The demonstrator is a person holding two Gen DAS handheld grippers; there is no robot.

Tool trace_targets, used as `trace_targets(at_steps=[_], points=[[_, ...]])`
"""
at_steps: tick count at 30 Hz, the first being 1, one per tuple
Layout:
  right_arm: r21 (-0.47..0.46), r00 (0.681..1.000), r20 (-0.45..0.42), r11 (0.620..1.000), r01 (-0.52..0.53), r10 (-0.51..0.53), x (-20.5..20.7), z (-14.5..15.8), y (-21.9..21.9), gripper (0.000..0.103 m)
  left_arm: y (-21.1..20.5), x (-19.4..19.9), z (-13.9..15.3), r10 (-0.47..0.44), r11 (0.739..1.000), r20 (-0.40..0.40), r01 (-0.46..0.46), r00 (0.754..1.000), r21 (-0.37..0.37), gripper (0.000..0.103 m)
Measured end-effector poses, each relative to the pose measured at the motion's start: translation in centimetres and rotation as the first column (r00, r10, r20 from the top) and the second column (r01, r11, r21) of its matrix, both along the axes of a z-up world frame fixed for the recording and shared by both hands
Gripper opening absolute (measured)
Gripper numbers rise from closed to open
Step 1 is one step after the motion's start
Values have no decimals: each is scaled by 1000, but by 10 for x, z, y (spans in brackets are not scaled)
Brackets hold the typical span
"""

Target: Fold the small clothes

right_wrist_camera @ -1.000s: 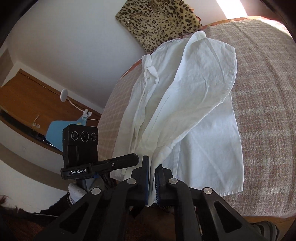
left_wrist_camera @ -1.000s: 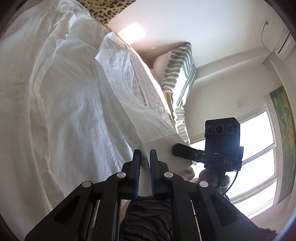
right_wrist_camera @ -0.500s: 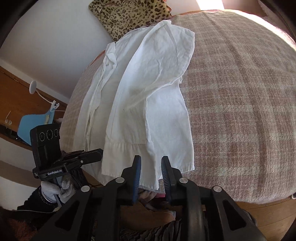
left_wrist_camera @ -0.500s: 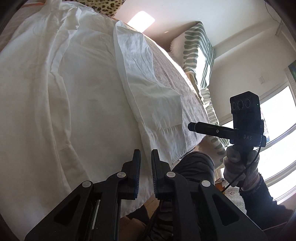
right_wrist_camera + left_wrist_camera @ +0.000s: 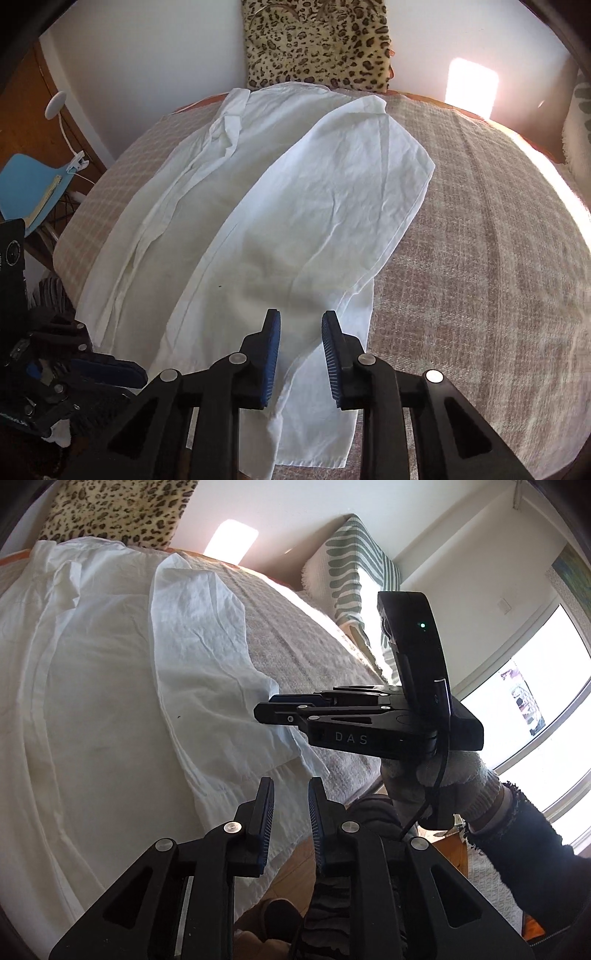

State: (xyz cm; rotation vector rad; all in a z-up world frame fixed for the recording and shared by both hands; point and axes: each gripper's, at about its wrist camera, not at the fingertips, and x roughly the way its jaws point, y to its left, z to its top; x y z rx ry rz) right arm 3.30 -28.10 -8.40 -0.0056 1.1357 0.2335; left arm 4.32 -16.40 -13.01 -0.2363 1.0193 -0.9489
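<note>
White cloth fills the left half of the left wrist view: a shirt lies spread on a bed with a grey-brown woven blanket, one side panel folded over the rest, its edge running from upper centre down to the lower middle of the frame. The left gripper sits at bottom centre with its jaws a narrow gap apart and nothing between them, just at the shirt's hem. At centre right the right gripper is seen side-on, held by a gloved hand, its tip over the folded panel; from this angle its jaws cannot be judged. A leopard-print cushion is at the top left and a green-striped pillow at the top right. In the right wrist view the shirt runs from the cushion at top centre down to the bottom edge, on the checked blanket. The right gripper at bottom centre stands open wide and empty above the hem. The left gripper shows at the lower left corner, beside the shirt's edge. A blue chair is at the left.
</note>
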Motion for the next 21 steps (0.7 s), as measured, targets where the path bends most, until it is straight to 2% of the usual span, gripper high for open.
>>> trace_targets(at_steps=[2, 4, 7, 8, 9, 11, 13, 18, 21], points=[[-56, 997, -68, 998, 17, -20, 6, -16, -10, 21, -14, -1, -5, -23, 999, 5, 23, 1000, 28, 23], [-53, 996, -79, 998, 27, -31, 4, -19, -21, 20, -26, 0, -9, -41, 997, 8, 40, 999, 59, 29], [57, 994, -61, 994, 92, -88, 2, -7, -48, 23, -48, -1, -11, -74, 992, 36, 70, 997, 101, 38], [91, 992, -51, 989, 116, -111, 0, -2, -57, 28, -54, -2, -11, -86, 989, 50, 79, 995, 121, 47], [116, 990, -37, 984, 138, -134, -1, 4, -67, 33, -62, -3, -11, -94, 987, 67, 84, 993, 137, 50], [168, 984, -18, 970, 177, -177, -5, 12, -85, 36, -77, -5, -11, -120, 981, 89, 105, 989, 163, 52], [216, 975, -10, 952, 219, -222, -7, 19, -104, 38, -94, -9, -12, -145, 968, 132, 114, 981, 223, 59], [261, 958, 21, 926, 271, -286, -15, 32, -138, 41, -130, -16, -23, -211, 922, 190, 130, 959, 366, 62], [278, 954, 29, 919, 280, -299, -13, 36, -148, 47, -135, -18, -25, -211, 917, 225, 113, 951, 382, 62]])
